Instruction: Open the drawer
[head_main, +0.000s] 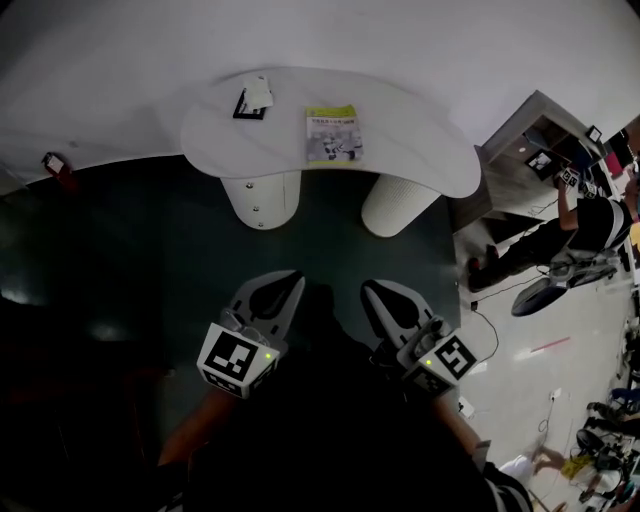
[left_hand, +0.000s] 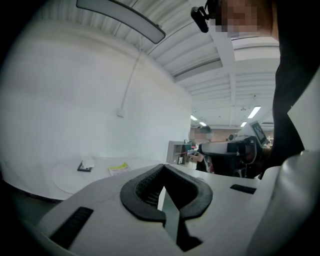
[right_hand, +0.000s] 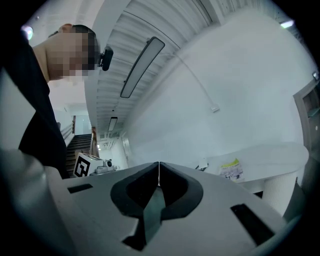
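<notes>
No drawer shows plainly. A white curved table (head_main: 420, 150) stands ahead on two round pedestals; the left pedestal (head_main: 262, 200) bears two small dots that may be knobs. My left gripper (head_main: 297, 277) and right gripper (head_main: 368, 288) hang side by side above the dark floor, well short of the table, both shut and holding nothing. In the left gripper view the jaws of my left gripper (left_hand: 163, 166) meet tip to tip, with the table (left_hand: 65, 172) far off. In the right gripper view my right gripper (right_hand: 159, 164) is likewise shut on nothing.
A yellow-green booklet (head_main: 333, 133) and a small black-and-white object (head_main: 253, 98) lie on the table. A grey shelf unit (head_main: 520, 135) stands at the right, with a seated person (head_main: 590, 222) beside it. Cables (head_main: 490, 325) trail over the light floor.
</notes>
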